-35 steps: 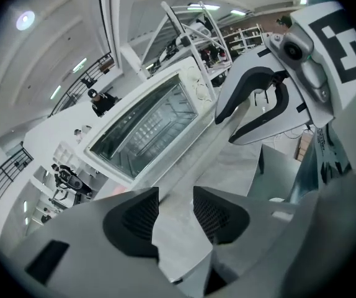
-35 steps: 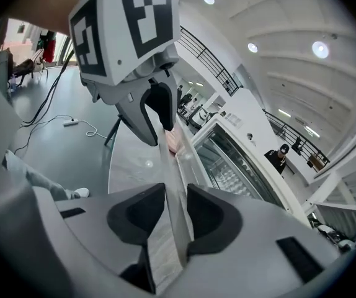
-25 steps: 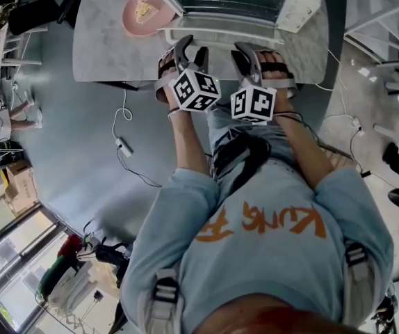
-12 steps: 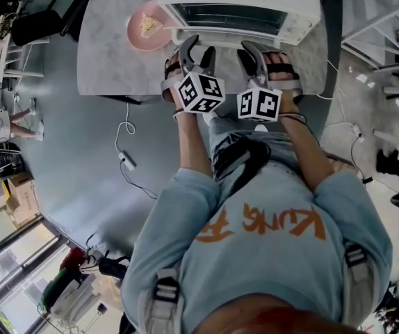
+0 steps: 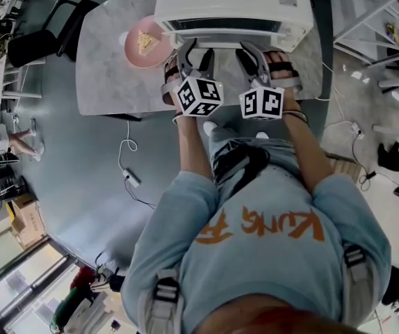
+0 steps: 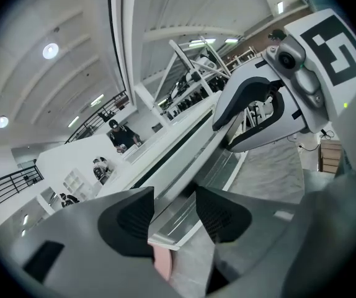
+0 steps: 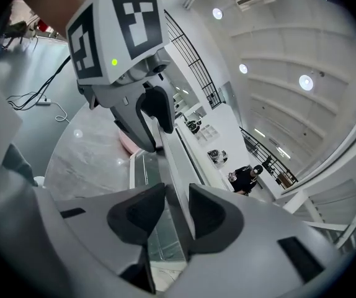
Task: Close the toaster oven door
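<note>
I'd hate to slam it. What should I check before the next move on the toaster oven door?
1. Toaster oven door fully shut: cannot tell; looks nearly upright from the head view.
2. Left gripper placed on the door's edge: ok; jaws just opened wider, edge between them, unclamped.
3. Right gripper: ok; likewise open astride that edge, having just opened.
4. Pink plate clear of the door: ok; off to its side, not touching.
</note>
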`<state>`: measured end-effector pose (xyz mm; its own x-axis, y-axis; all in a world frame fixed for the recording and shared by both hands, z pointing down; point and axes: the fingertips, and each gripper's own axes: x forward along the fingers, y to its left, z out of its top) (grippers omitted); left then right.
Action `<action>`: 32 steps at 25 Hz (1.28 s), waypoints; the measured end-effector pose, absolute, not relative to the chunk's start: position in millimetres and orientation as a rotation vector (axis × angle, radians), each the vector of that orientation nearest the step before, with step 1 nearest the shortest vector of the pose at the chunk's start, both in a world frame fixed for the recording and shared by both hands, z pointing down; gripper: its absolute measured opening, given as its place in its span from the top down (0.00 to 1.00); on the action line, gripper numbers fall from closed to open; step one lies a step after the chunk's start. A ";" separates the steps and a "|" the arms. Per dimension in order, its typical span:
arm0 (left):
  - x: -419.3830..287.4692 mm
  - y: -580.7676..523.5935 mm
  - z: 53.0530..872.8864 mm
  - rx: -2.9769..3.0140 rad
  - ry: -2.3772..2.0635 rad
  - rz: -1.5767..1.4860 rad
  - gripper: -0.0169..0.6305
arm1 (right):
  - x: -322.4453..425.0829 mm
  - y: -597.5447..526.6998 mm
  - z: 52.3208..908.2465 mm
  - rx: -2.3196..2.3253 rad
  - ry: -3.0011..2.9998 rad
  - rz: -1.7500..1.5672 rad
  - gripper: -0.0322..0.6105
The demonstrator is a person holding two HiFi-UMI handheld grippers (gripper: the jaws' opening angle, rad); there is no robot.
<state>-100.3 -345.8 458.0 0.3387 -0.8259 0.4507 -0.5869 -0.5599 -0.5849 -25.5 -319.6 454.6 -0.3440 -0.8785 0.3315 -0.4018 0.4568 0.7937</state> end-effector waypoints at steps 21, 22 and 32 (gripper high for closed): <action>-93.5 -374.3 446.4 -2.351 1.167 -1.034 0.67 | -17.6 -349.3 438.5 1.199 -1.925 -0.622 0.76; -92.6 -372.9 445.2 -2.343 1.188 -1.047 0.67 | -16.4 -348.1 433.0 1.216 -1.975 -0.580 0.77; -74.7 -363.4 363.2 -2.490 1.495 -0.604 0.67 | 9.1 -353.4 351.1 1.388 -2.447 -0.287 0.79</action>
<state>-74.7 -363.4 363.2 0.4133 -0.8752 0.2515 -0.8043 -0.4803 -0.3500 9.1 -353.4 351.1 -0.4813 -0.8600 0.1697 -0.7972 0.5099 0.3230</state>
